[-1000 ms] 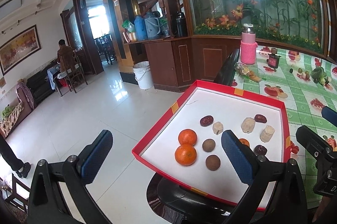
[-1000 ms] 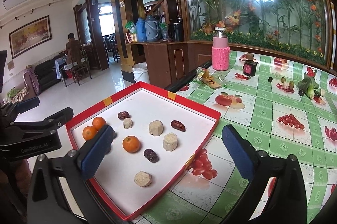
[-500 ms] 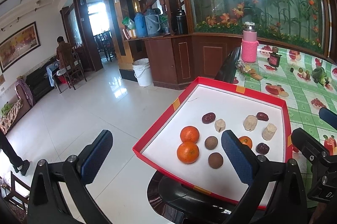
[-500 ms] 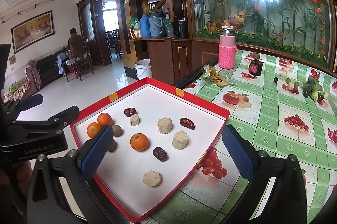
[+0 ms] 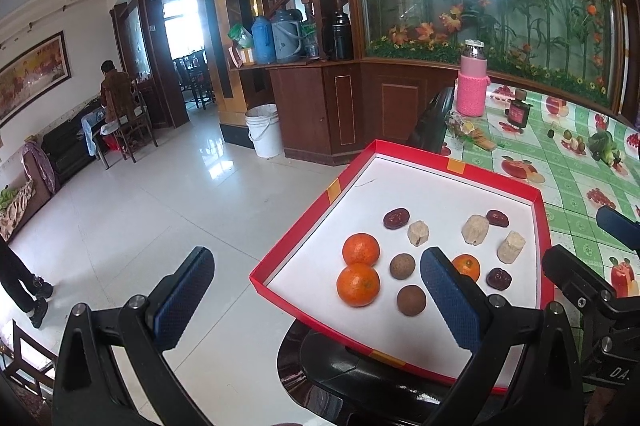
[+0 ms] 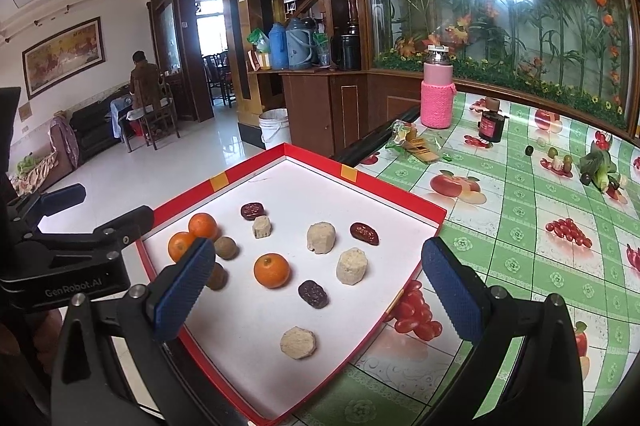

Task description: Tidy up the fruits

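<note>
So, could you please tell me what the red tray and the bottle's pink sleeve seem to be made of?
The tray looks like thin cardboard: matte white inside, glossy red rim, tape-like yellow patches on the walls. The sleeve looks like knitted yarn, with a ribbed, fuzzy surface.

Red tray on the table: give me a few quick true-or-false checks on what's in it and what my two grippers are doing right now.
1. Both grippers are open and hold nothing. True: the left gripper and the right gripper are spread wide and empty.
2. The red tray holds three oranges. True: two oranges touch near the left gripper, and a single orange lies apart.
3. The pink bottle stands inside the tray. False: it stands on the green tablecloth beyond the tray.
4. The tray holds only oranges. False: dark red dates, pale chunks and brown round fruits lie there too.
</note>
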`<control>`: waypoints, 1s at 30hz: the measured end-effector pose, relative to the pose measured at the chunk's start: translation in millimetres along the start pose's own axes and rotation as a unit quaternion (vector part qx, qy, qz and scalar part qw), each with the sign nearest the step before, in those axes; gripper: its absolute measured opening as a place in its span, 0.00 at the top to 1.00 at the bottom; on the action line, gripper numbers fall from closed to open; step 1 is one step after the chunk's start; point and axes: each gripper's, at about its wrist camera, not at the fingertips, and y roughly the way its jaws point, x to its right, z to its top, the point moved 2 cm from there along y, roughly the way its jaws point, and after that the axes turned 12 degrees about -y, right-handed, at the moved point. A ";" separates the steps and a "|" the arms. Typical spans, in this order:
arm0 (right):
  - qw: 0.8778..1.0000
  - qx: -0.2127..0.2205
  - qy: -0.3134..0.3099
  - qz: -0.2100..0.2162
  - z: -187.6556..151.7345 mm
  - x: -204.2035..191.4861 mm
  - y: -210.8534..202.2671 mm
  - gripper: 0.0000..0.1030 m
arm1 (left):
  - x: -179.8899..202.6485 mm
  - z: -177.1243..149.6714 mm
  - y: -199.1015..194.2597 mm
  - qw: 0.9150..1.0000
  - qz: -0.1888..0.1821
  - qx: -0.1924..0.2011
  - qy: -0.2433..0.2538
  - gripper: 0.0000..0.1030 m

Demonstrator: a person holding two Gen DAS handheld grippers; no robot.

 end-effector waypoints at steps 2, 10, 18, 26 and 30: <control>1.000 -0.001 0.001 0.001 0.6 -1.0 0.5 0.00 | -0.8 -0.4 0.7 1.000 0.000 -0.002 0.001 0.00; 1.000 -0.002 -0.006 -0.001 2.6 -7.4 2.8 0.00 | -4.5 -2.0 4.1 1.000 -0.010 -0.015 -0.001 0.00; 1.000 -0.003 -0.006 -0.001 2.8 -8.2 3.1 0.00 | -9.9 -0.6 3.9 1.000 -0.016 -0.013 -0.005 0.00; 1.000 -0.004 -0.017 0.000 7.4 -17.7 4.8 0.00 | -10.3 -0.6 4.4 1.000 -0.016 -0.014 -0.006 0.00; 1.000 -0.006 -0.021 0.000 10.6 -19.8 7.9 0.00 | -14.0 0.5 6.7 1.000 -0.016 -0.018 -0.010 0.00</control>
